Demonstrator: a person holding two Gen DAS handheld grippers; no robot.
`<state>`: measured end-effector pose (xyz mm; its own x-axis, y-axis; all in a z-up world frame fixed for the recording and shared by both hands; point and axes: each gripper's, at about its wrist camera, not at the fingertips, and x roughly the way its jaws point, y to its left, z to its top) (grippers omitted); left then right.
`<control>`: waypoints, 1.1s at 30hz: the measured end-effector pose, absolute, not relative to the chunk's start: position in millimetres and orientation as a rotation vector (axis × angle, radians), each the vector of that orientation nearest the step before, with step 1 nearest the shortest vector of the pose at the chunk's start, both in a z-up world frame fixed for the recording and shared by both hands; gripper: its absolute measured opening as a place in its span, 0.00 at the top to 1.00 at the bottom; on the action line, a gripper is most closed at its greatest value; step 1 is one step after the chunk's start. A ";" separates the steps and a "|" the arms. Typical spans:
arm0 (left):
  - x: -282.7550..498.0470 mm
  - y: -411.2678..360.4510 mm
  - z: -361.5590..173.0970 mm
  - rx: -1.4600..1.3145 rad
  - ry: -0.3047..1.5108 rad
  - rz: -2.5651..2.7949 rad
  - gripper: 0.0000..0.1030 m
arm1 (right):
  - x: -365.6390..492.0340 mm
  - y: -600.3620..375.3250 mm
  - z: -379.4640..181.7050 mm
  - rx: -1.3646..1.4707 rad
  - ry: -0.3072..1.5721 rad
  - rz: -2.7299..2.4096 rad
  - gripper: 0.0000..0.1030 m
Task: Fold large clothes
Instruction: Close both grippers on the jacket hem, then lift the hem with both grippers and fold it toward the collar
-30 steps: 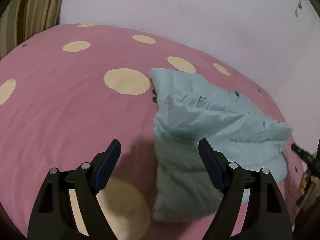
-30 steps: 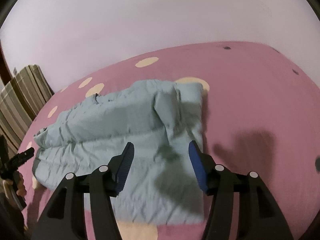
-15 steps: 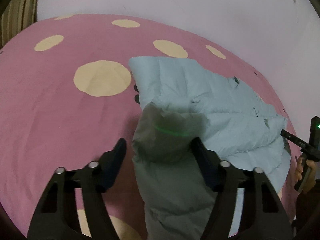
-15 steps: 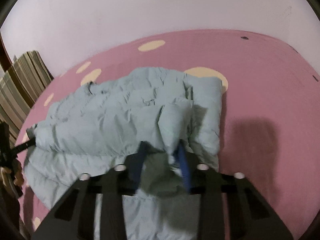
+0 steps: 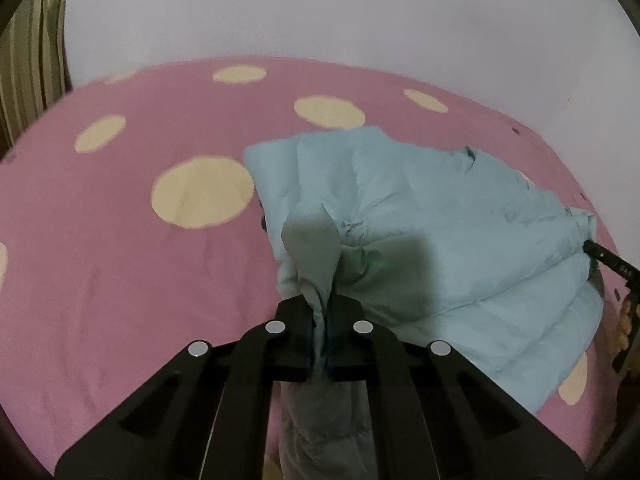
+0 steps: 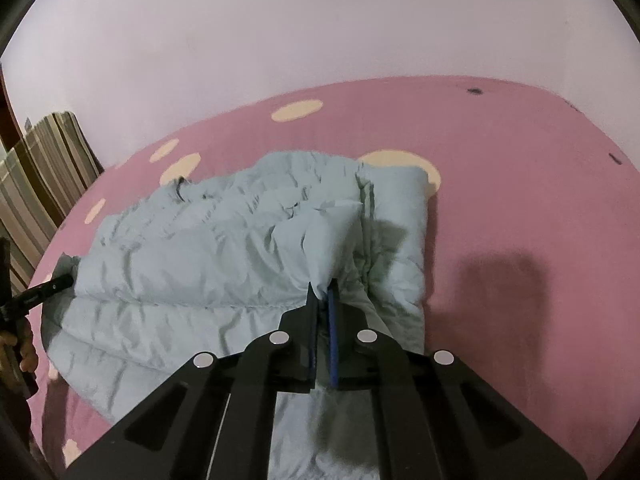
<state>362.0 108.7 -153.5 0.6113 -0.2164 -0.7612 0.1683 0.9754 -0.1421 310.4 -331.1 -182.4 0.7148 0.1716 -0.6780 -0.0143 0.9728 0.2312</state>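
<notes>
A light blue quilted puffer jacket [image 5: 432, 232] lies partly folded on a pink bed. My left gripper [image 5: 321, 312] is shut on the jacket's near left edge, and a pinched fold of fabric stands up between its fingers. My right gripper [image 6: 323, 300] is shut on a fold of the same jacket [image 6: 224, 248] near its right side, lifting a peak of fabric. The other gripper's tip shows at the right edge of the left wrist view [image 5: 608, 260] and at the left edge of the right wrist view [image 6: 36, 292].
The pink bedsheet [image 5: 120, 264] with cream dots spreads around the jacket, also in the right wrist view [image 6: 520, 184]. A plain pale wall [image 5: 320, 8] runs behind the bed. A striped curtain [image 6: 40, 176] hangs at the left.
Both grippers went from open above the jacket to shut on its fabric. Each now lifts a pinched fold of the jacket off the bed.
</notes>
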 end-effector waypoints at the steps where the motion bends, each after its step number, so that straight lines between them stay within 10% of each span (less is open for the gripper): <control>1: 358.9 108.4 -147.6 -0.058 0.866 -0.219 0.97 | 306.2 -332.1 -177.2 0.220 0.754 0.104 0.97; 14: 390.4 85.3 -79.1 -0.009 0.710 -0.138 0.97 | 333.6 -346.0 -125.2 0.240 0.642 0.067 0.98; 33: 490.4 64.9 -112.3 0.084 0.774 -0.031 0.97 | 432.6 -356.4 -148.6 0.275 0.715 0.013 0.98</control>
